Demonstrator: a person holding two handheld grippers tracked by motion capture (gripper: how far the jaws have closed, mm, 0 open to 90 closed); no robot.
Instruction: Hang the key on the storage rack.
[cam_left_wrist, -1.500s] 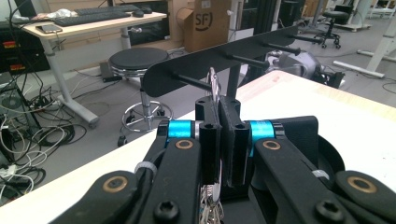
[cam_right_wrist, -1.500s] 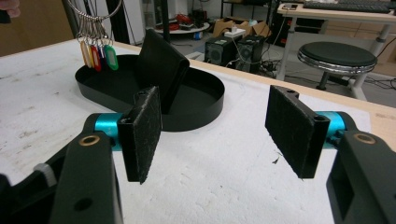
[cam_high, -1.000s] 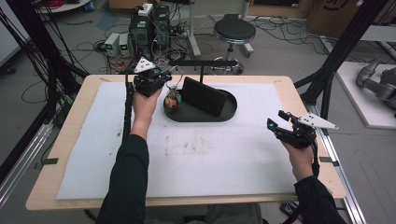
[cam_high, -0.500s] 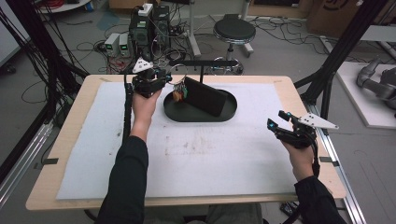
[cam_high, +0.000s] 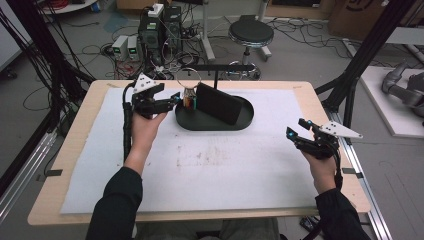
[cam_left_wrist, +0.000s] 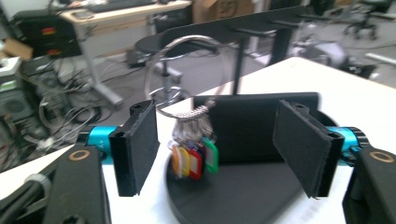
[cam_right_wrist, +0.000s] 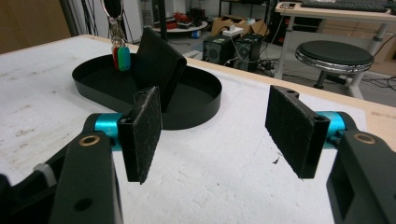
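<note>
Over at the far left part of the table, the left hand-held gripper has just been opening its jaws, and now they stand wide with nothing pressed between the pads. From the left gripper view, the bunch of key tags hangs just beyond the gap between the two black pads, free of both. The tags, orange, red, blue and green, dangle from a large metal ring that hangs from the black stand at the far edge of the table. So the bunch's long axis runs up and down: ring at the top, coloured tags pointing down over the left end of the black oval tray. A black wallet-like block leans upright in that tray, just beside the tags.

The right hand-held gripper hovers near the right edge of the table, well apart from the tray. Its jaws are also spread wide and empty, with bare white table cover showing between the pads; it points toward the tray.
</note>
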